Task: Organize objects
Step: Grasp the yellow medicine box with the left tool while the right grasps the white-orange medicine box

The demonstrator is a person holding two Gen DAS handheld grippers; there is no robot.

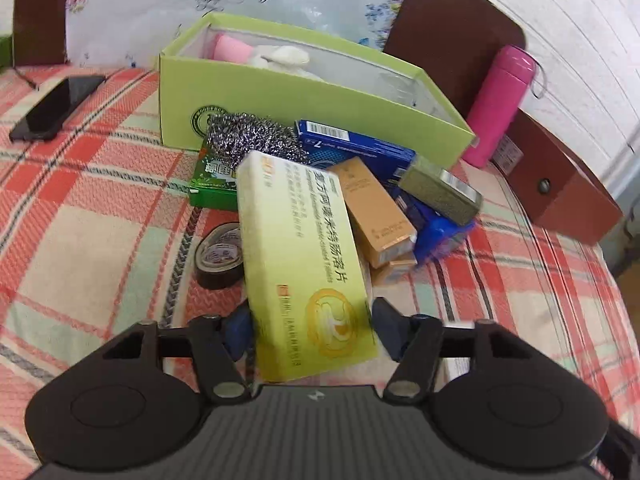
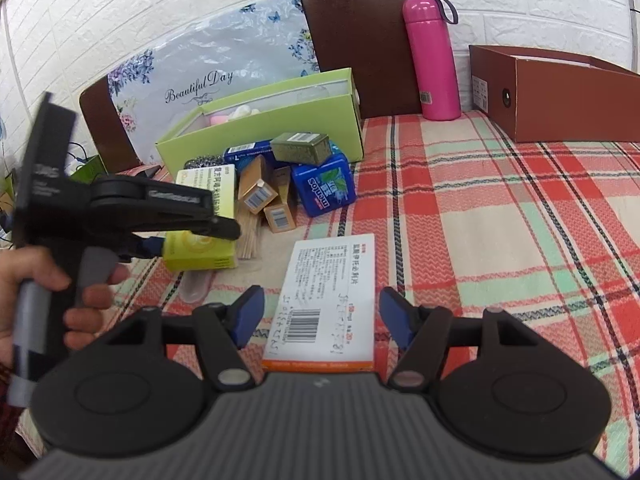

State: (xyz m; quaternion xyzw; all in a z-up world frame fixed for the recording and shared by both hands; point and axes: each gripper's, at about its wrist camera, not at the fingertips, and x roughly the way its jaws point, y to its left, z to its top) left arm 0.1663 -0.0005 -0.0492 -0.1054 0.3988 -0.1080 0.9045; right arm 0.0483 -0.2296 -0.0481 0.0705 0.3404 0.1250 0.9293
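Note:
My left gripper (image 1: 312, 328) is shut on a yellow-green medicine box (image 1: 304, 264) and holds it over the plaid cloth; the box also shows in the right wrist view (image 2: 200, 248). Behind it lies a pile: a green box (image 1: 210, 184), a steel scourer (image 1: 252, 136), a blue carton (image 1: 356, 146), tan boxes (image 1: 376, 212), an olive tin (image 1: 440, 190) and a tape roll (image 1: 220, 256). The open green box (image 1: 280, 96) stands behind the pile. My right gripper (image 2: 320, 316) is open around a white medicine box (image 2: 326, 300) lying flat.
A black phone (image 1: 56, 106) lies at the left. A pink flask (image 2: 432, 60) and a brown shoebox (image 2: 560, 96) stand at the back right. A floral board (image 2: 208, 64) leans on the brick wall. A blue mint tin (image 2: 324, 190) sits in the pile.

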